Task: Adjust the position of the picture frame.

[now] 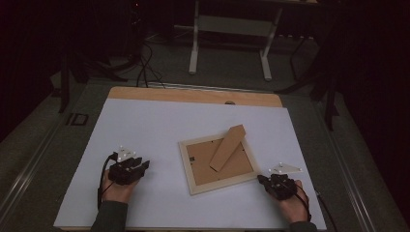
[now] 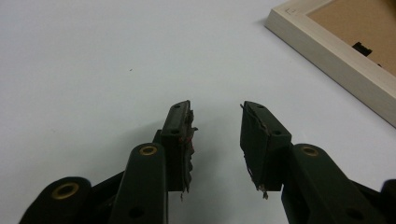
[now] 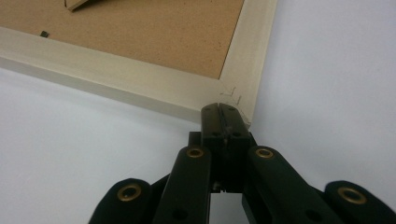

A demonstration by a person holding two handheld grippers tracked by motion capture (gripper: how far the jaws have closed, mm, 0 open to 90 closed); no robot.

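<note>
Dim floor and dark stands surround a white table (image 1: 145, 125), where a frame (image 1: 217, 164) lies face down at centre-right, its stand (image 1: 227, 147) propped up off the backing, likely so the back can be worked on. The right gripper (image 3: 224, 112), jaws closed on nothing, rests its tips against the frame's near corner, seemingly to nudge or steady it. The left gripper (image 2: 215, 109) waits well apart with jaws partly open and empty. The frame's front is hidden; small clips on the backing are hard to make out.
</note>
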